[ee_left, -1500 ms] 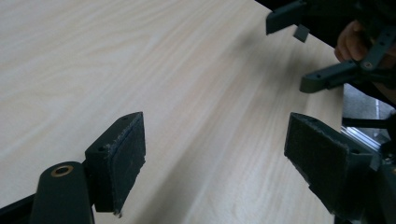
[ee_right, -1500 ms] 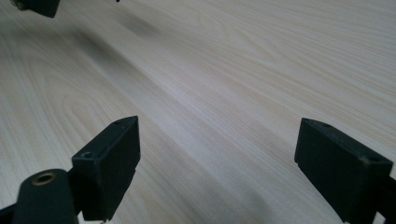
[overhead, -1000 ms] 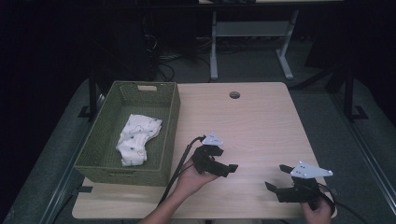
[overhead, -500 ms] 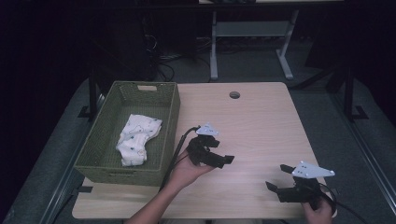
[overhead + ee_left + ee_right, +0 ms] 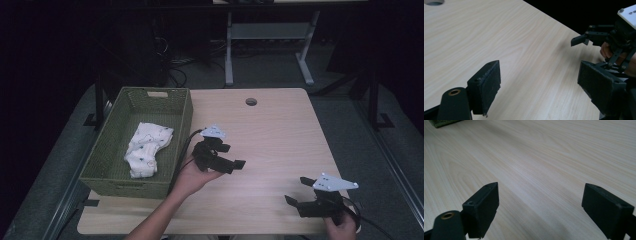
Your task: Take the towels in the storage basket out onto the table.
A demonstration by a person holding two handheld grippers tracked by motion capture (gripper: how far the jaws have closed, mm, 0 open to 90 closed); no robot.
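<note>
My left gripper (image 5: 233, 156) hovers over the light wooden table (image 5: 270, 130), just right of the green woven basket (image 5: 117, 172). It is open with nothing between its pads, and a hand holds it from below. In the left gripper view its fingers (image 5: 485, 88) stand wide apart over bare wood (image 5: 499, 37). My right gripper (image 5: 296, 191) sits near the table's front right corner, also open and holding nothing. The left gripper view shows that right gripper (image 5: 599, 37) farther off at the upper right. In the right gripper view its pads (image 5: 482, 206) frame bare tabletop (image 5: 544, 157).
A white patterned cloth (image 5: 145, 150) lies crumpled inside the basket. A round cable hole (image 5: 251, 101) is near the table's far edge. A corner of the basket (image 5: 444, 122) peeks in at the top left of the right gripper view. Dark floor and desk legs (image 5: 229, 55) lie beyond.
My left gripper has moved away from the front edge and slightly left, closer to the basket. The right gripper has stayed where it was.
</note>
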